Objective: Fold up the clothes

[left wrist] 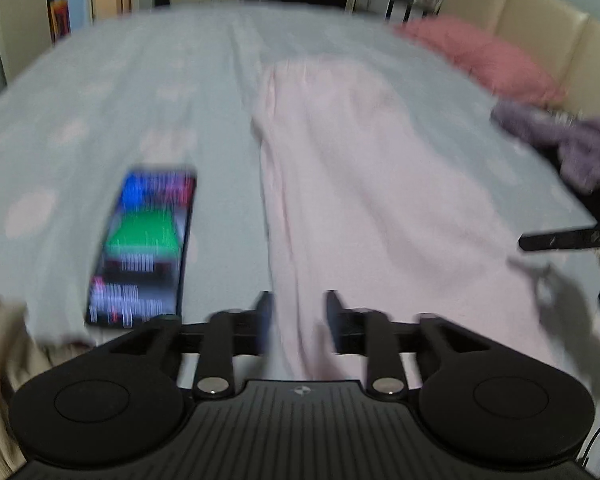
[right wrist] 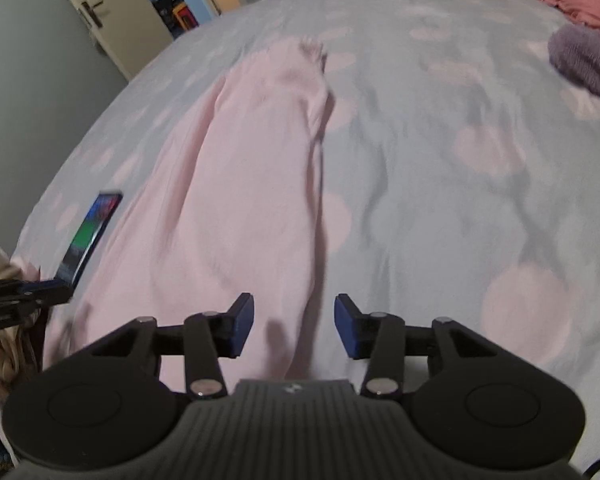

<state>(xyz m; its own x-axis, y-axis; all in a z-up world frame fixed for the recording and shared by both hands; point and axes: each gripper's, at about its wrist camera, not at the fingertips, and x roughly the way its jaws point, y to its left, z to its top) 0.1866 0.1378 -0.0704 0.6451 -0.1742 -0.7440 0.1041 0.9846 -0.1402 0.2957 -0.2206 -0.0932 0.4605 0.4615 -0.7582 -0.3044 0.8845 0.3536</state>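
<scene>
A pale pink garment (left wrist: pixel 360 184) lies stretched lengthwise on the bed, running away from me; in the right wrist view the same pink garment (right wrist: pixel 236 184) reaches to a ruffled far end. My left gripper (left wrist: pixel 298 320) is open just above the garment's near end, its left edge between the fingers. My right gripper (right wrist: pixel 294 330) is open too, over the near right edge of the garment. Neither holds cloth. The right gripper's finger (left wrist: pixel 560 238) pokes in at the right of the left wrist view. The left view is blurred.
A phone (left wrist: pixel 144 244) with a lit screen lies on the light blue spotted bedsheet (left wrist: pixel 120 100), left of the garment. A purple knit item (right wrist: pixel 584 60) and a pink pillow (left wrist: pixel 480 56) lie at the right by a cream headboard (left wrist: pixel 540 20). A door (right wrist: pixel 92 12) stands beyond the bed.
</scene>
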